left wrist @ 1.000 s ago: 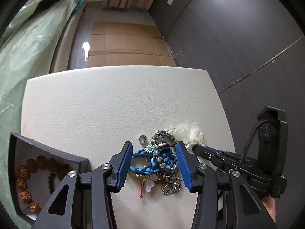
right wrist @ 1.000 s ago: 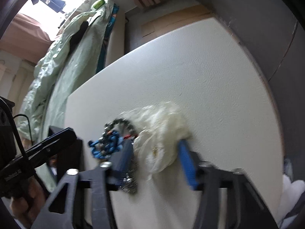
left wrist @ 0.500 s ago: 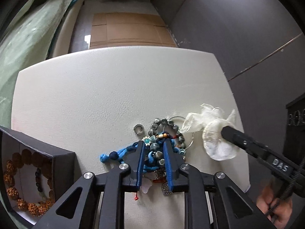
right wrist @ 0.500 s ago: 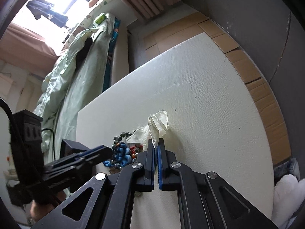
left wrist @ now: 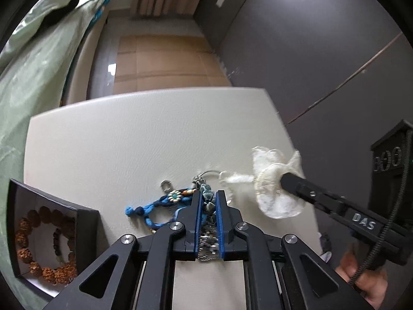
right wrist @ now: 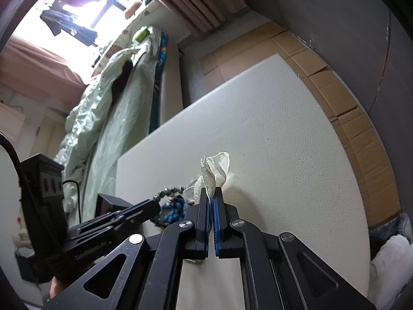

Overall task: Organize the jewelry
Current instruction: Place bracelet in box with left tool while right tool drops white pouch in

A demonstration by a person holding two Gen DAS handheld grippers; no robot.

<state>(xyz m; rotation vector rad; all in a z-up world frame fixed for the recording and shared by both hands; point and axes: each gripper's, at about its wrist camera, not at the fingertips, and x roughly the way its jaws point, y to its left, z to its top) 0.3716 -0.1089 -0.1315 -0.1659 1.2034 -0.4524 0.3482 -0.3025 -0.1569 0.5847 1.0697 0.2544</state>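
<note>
A: Since a second ago, left tool has been closing on the jewelry heap; beaded chain sits between its blue pads, pinched. Right tool has lifted the pouch off the heap and carried it toward 3 o'clock in the left view.

B: Right tool state?

A: Pressed together on the sheer white pouch, fabric bunched above the tips. In the left view the pouch hangs clear of the worktop, a thin strand trailing back toward the heap.

B: Rest of the jewelry?

A: Blue cord bracelet lies on the worktop at 9 o'clock of the left tool's tips, touching the chain. Small silver ring just beyond it, at 11 o'clock. Black box at 9 o'clock, open, brown bead bracelet curled inside with a darker one within its loop.

B: Person?

A: Fingers on the right tool's handle, low at 4 o'clock.
</note>
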